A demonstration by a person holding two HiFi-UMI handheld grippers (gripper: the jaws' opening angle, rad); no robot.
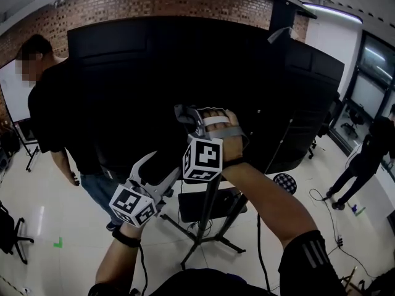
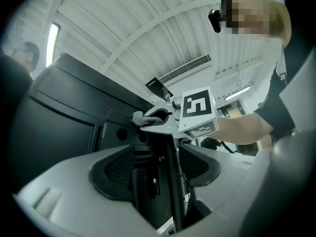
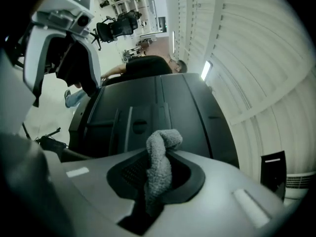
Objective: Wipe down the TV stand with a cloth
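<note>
The right gripper (image 3: 159, 174) had its jaws pressed together on a grey cloth (image 3: 163, 142). The cloth ran up through the gap in a twisted strip, and its rolled end stuck out past the tips. In the head view this gripper was raised in the middle of the scene, held by the person's right hand (image 1: 223, 135). It pointed at the dark back of a large black TV (image 1: 154, 73). Whether the cloth touched the panel could not be made out. The left gripper (image 2: 158, 167) sat lower and to the left with its jaws spread and nothing pinched. Through the gap showed the black upright pole of the TV stand (image 2: 172, 191), with no clear contact on either pad. The stand was just beyond both grippers, under the TV. Its tripod legs were splayed on the pale tiled floor (image 1: 55, 221), and a dark shelf sat partway up the pole. At the left, close to the TV's edge, a person in a black shirt (image 1: 52, 110) stood turned away. Far to the right, well apart from the stand, another person in dark clothes (image 1: 367, 159) stood on the floor near tall windows. A brick wall (image 1: 154, 2) ran along the far side above the TV.
</note>
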